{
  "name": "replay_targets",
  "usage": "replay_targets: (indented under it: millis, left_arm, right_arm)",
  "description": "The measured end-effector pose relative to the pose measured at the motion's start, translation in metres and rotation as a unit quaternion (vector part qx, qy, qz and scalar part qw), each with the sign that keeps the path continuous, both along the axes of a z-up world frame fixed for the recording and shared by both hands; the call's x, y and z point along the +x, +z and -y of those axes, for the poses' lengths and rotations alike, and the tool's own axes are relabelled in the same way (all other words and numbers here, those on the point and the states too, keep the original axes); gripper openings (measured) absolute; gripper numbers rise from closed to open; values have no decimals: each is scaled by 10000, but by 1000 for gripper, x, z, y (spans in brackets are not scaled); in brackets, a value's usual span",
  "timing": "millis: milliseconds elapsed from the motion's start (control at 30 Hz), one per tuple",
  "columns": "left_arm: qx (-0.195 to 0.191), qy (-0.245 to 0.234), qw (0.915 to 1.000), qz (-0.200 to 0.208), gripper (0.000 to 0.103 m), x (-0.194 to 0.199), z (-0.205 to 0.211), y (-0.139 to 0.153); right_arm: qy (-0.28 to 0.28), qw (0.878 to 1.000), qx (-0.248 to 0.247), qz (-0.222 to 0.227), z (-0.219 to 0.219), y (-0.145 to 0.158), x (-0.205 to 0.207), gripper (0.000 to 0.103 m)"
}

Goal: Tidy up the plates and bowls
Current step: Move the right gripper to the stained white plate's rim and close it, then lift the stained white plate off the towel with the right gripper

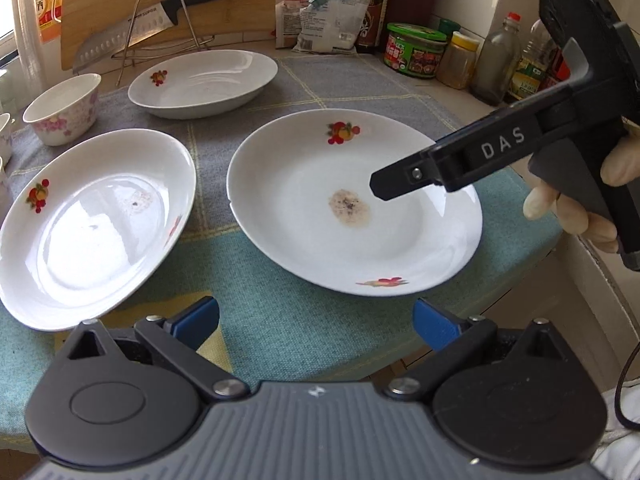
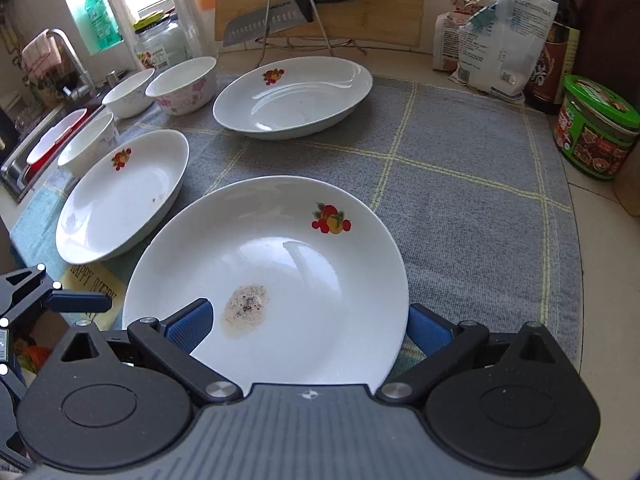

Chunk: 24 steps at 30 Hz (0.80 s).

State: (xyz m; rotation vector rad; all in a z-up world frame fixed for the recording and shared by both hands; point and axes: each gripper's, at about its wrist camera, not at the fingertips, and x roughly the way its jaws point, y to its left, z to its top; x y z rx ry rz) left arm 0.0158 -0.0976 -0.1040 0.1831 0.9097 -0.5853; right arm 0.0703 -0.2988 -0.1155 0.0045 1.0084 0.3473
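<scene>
Grey checked cloth [image 2: 460, 168] covers the counter, with a teal band at its near edge. Wooden cutting board [image 2: 360, 4] stands at the far side behind a wire rack [image 2: 296, 16], and a black-handled knife [image 2: 296, 8] lies across the rack.

Three white plates with fruit prints sit on the cloth, none touching. Stained plate [image 2: 304, 280] is nearest, centre, brown speckled patch on its floor. Second plate [image 2: 120, 196] is left of it, just beside, apart. Third plate [image 2: 292, 96] is far centre, in front of the rack.

Pink-flowered bowl [image 2: 184, 84] sits far left, beside the third plate; a plain white bowl [image 2: 128, 92] just left of it, another bowl [image 2: 88, 144] nearer along the left edge.

Right side, off the cloth: white bag [image 2: 500, 40], dark bottle [image 2: 556, 56], green-lidded jar [image 2: 596, 128].

Right gripper [image 2: 310, 326] hangs over the near part of the stained plate, blue pads wide apart, one pad [image 2: 192, 324] above the plate's left inside, the other at its right rim; nothing held. Cannot tell if they touch the plate.

Left gripper [image 1: 316, 324] is low over the teal band, near side of the stained plate and second plate, pads spread, holding nothing.
</scene>
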Motion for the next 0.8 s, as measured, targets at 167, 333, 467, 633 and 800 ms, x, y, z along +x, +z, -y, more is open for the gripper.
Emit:
replay_targets:
  millis: [167, 333, 467, 633, 800]
  left_arm:
    - [6, -56, 10000, -8, 102, 6, 11, -6]
    - [75, -118, 9998, 132, 102, 7, 15, -9]
    - [195, -179, 9992, 292, 102, 6, 20, -11]
    - [257, -252, 9986, 388, 102, 6, 21, -13]
    - [234, -252, 9983, 464, 103, 6, 22, -14]
  right_arm:
    - [165, 9990, 104, -412, 4, -13, 10, 103]
    - [454, 9980, -179, -412, -1, -17, 11, 103]
    - [753, 9945, -623, -368, -11, -20, 7, 103]
    - [888, 9929, -685, -388, -8, -20, 8, 103]
    - [976, 9927, -656, -251, -6, -20, 6, 103]
